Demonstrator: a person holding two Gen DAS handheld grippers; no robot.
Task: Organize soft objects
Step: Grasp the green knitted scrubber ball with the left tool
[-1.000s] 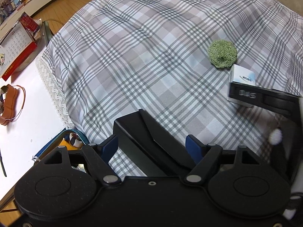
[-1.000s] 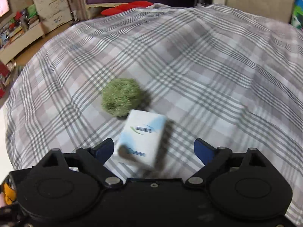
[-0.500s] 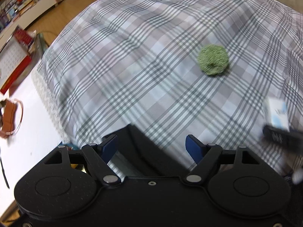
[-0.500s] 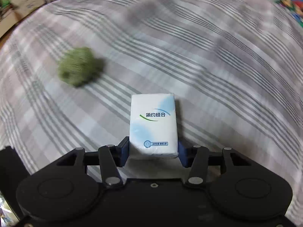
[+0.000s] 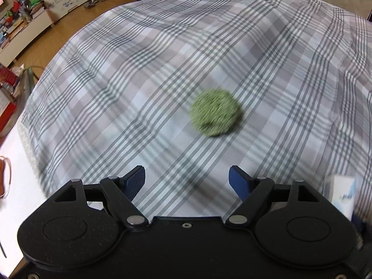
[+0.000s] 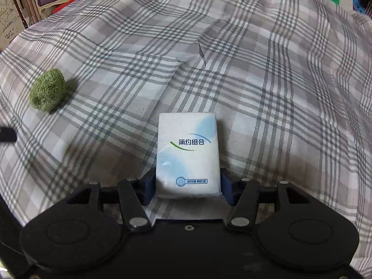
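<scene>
A: Look at the blue fingers (image 6: 148, 187) in the right wrist picture. They sit on both sides of a white tissue pack (image 6: 187, 154), low in the middle of the frame. The right gripper (image 6: 187, 188) grips the pack by its bottom end, and the jaws are opening a little with the pack between them.

B: And the other one?

A: The left gripper (image 5: 187, 180) has nothing in it. Its two blue fingers stand wide apart at the bottom of the left wrist picture, and they are spreading a bit more. Only checked cloth (image 5: 162, 69) shows between them.

B: Where is the green fuzzy ball?

A: In the left wrist picture the green ball (image 5: 215, 115) is near the middle, a bit to the right, lying on the cloth above the fingers. It looks blurry. In the right wrist picture it sits at the left side of the frame, well away from the pack.

B: Can you see the pack in the left picture too?

A: Yes, a blurry bit of it at the right edge, low down.

B: What is at the left edge?

A: A white table (image 5: 18, 162) beside the cloth.
</scene>
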